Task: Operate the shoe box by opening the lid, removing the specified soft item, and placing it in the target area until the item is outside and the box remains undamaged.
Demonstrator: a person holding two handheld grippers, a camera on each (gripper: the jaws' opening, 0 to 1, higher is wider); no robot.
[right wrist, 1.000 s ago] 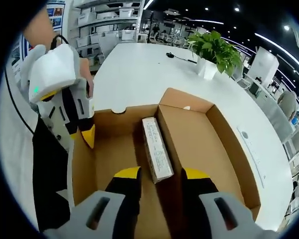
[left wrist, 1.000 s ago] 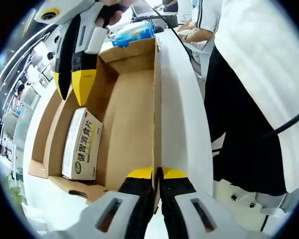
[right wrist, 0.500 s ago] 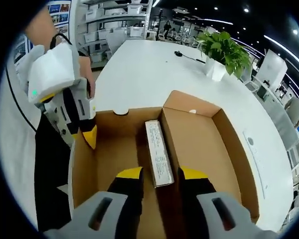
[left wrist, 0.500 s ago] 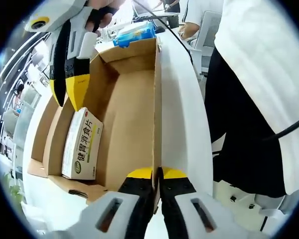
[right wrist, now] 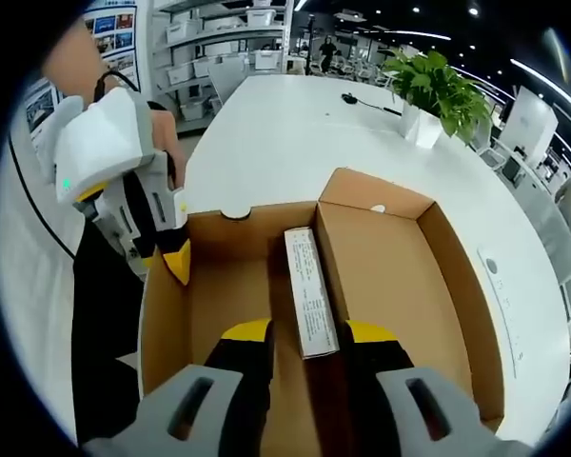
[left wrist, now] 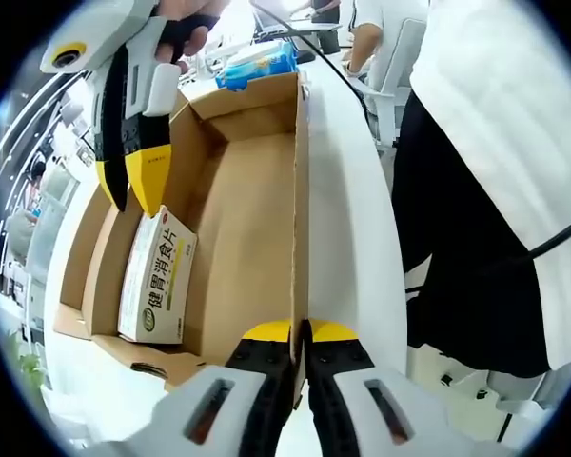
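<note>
A long white tabletop (right wrist: 266, 143) carries an open brown cardboard shoe box (right wrist: 438, 276), which lies flat on it near the edge where the person stands. Further along the tabletop there is a potted green plant (right wrist: 428, 86) in a white pot, and a small dark object with a cable (right wrist: 362, 102) lies near it. Beyond the far end of the box, a blue packet (left wrist: 257, 65) rests on the tabletop.
</note>
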